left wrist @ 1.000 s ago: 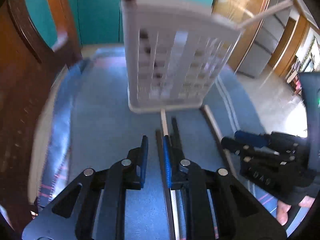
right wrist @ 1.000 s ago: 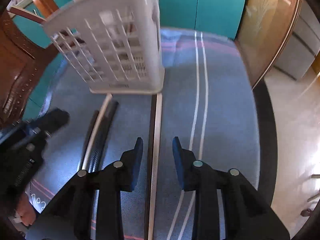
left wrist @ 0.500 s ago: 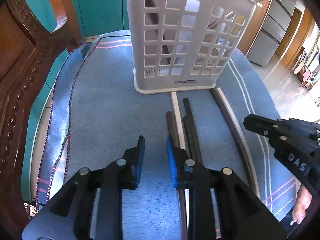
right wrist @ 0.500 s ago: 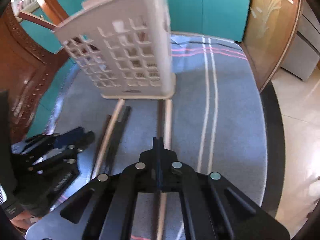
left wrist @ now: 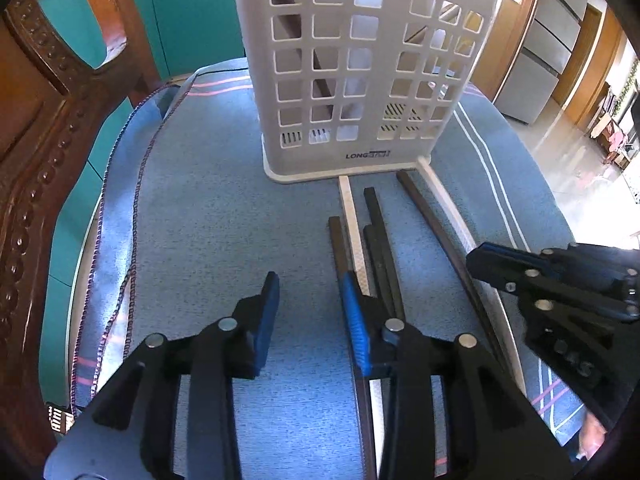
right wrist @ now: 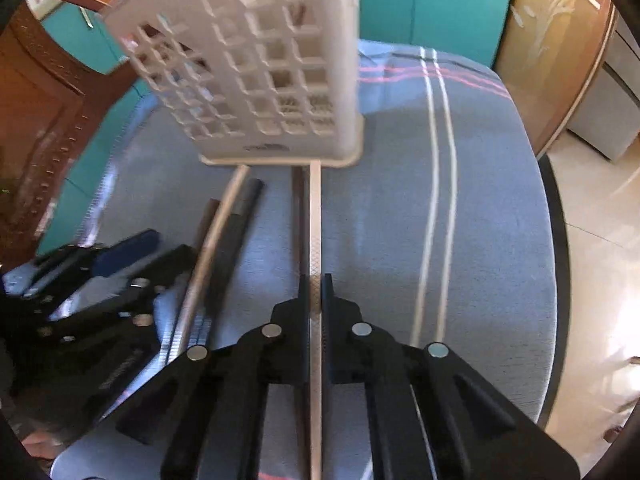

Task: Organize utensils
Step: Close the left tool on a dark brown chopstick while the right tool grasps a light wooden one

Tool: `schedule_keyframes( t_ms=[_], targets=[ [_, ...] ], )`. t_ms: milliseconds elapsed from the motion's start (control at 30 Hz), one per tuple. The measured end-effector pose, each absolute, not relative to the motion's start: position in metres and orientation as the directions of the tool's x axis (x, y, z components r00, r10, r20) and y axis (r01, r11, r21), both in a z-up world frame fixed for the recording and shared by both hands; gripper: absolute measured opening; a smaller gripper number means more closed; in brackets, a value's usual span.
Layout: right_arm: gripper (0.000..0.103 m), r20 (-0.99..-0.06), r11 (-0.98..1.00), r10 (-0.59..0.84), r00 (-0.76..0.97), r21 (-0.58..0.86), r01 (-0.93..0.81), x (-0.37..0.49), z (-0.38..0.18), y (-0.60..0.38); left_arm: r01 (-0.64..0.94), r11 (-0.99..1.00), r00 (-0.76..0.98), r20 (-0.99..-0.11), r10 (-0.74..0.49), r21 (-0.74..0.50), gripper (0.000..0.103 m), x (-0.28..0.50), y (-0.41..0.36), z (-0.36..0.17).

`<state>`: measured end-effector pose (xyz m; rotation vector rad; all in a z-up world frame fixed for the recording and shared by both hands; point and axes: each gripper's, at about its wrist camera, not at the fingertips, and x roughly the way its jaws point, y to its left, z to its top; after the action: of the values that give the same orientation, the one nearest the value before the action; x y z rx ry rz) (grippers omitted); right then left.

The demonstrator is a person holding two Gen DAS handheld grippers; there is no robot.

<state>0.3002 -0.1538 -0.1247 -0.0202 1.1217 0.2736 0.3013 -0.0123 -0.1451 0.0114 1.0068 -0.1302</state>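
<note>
A white slotted utensil basket [left wrist: 360, 72] stands upright on the blue cloth; it also shows in the right wrist view [right wrist: 264, 76]. Several light and dark chopsticks lie in front of it. My right gripper [right wrist: 316, 292] is shut on a light chopstick [right wrist: 315, 220] that points at the basket's base, with a dark chopstick [right wrist: 298, 216] beside it. My left gripper [left wrist: 310, 304] is open just above the cloth, left of a light chopstick [left wrist: 352, 220] and several dark ones [left wrist: 380, 240]. The right gripper also shows in the left wrist view [left wrist: 560, 292].
A carved wooden chair back [left wrist: 44, 128] stands at the left. The blue striped cloth [right wrist: 460, 208] covers a round table whose edge drops off on the right. Teal cabinets [left wrist: 192, 12] stand behind. One chopstick [left wrist: 304, 36] stands inside the basket.
My right gripper went from open to shut on the light chopstick. My left gripper drew back from the basket and opened wider.
</note>
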Motion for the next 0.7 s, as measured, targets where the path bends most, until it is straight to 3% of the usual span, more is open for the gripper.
schedule_keyframes(
  t_ms=[100, 467, 700],
  targets=[
    [0.006, -0.874, 0.959, 0.250, 0.416, 0.163, -0.233, 0.305, -0.114, -0.157, 0.116, 0.992, 0.528, -0.843, -0.102, -0.048, 0.036, 0.302, -0.014, -0.146],
    [0.007, -0.900, 0.986, 0.160, 0.406, 0.128, -0.106, 0.319, -0.119, -0.198, 0.120, 0.992, 0.524, -0.846, -0.096, -0.038, 0.044, 0.302, -0.015, -0.149],
    [0.017, -0.908, 0.992, 0.125, 0.400, 0.101, -0.080, 0.325, -0.128, -0.201, 0.136, 0.989, 0.506, -0.854, -0.120, -0.058, 0.046, 0.306, -0.015, -0.156]
  ],
)
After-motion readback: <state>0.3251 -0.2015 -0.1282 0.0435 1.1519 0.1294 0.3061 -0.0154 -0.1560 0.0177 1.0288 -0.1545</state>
